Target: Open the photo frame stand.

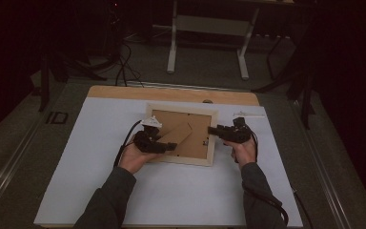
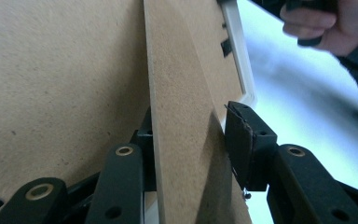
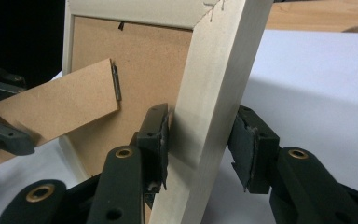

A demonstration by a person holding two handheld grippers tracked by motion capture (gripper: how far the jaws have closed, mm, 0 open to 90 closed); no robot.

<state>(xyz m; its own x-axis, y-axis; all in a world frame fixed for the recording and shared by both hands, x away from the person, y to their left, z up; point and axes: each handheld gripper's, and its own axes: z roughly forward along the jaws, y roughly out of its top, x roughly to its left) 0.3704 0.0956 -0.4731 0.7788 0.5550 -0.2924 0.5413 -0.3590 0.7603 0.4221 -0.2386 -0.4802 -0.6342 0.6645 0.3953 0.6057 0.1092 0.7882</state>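
A dim workshop floor with a metal stand lies behind a white tabletop (image 1: 171,191) with a pale wooden far edge. On it, face down, rests a rectangular picture frame of light unpainted wood (image 1: 181,160) with a brown fibreboard back.

The left gripper (image 1: 171,146) has its two black jaws astride the brown fibreboard easel stand (image 2: 182,140) that is hinged to the frame's back: one pad lies against the stand's underside, while the other pad (image 2: 240,140) looks to touch its upper face, though whether it truly presses I cannot tell. The right gripper (image 1: 212,130) straddles the frame's right-hand wooden rail (image 3: 214,93); its inner pad (image 3: 161,135) sits on the rail, but the outer pad stands clear, so it is not yet clamped.

The stand runs slantwise from the left gripper towards its hinge near the frame's middle. By my judgement, the coming move turns on that: the right gripper steadying the rail while the left swings the stand about its hinge.
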